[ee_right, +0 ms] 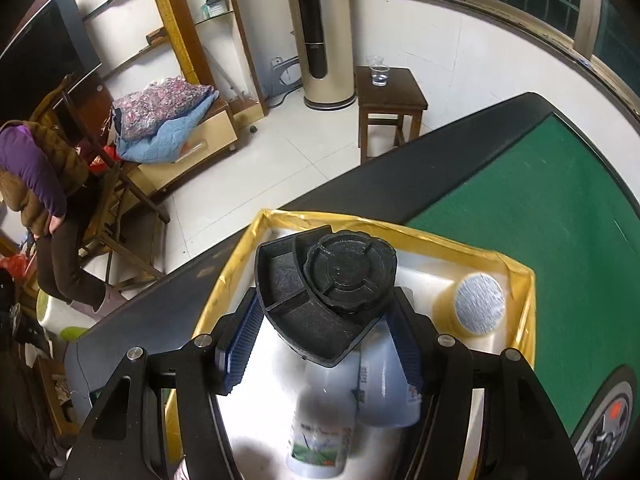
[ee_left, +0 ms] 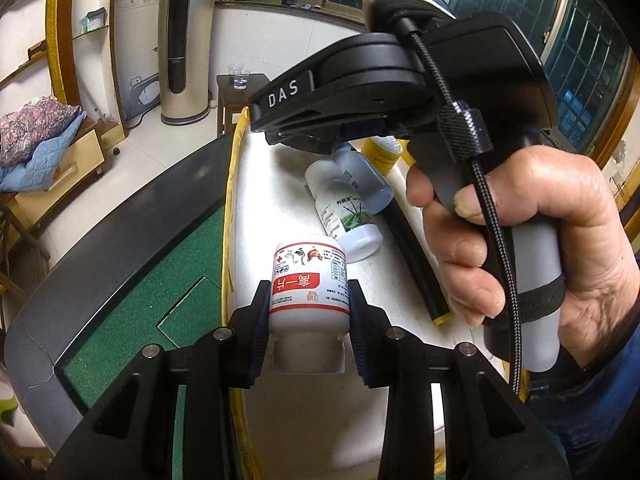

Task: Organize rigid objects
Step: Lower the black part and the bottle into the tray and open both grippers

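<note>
My left gripper [ee_left: 308,312] is shut on a white bottle with a red label [ee_left: 308,284], held cap toward the camera over the white foam box [ee_left: 276,184] with yellow tape edges. My right gripper [ee_right: 320,328] is shut on a black fan-shaped part with a round knob [ee_right: 320,296] and holds it above the same box [ee_right: 420,276]. In the box lie a white bottle with a green picture label [ee_left: 344,216] [ee_right: 320,440], a bluish translucent bottle [ee_left: 364,180] [ee_right: 384,392] and a yellow bottle with a foil-sealed top [ee_right: 478,304] [ee_left: 382,152].
The box stands on a mahjong table with green felt [ee_right: 540,216] [ee_left: 132,320] and a dark rim [ee_left: 120,220]. A wooden stool with plastic cups [ee_right: 390,92], a floor air conditioner [ee_right: 320,32] and a seated person [ee_right: 40,184] are beyond.
</note>
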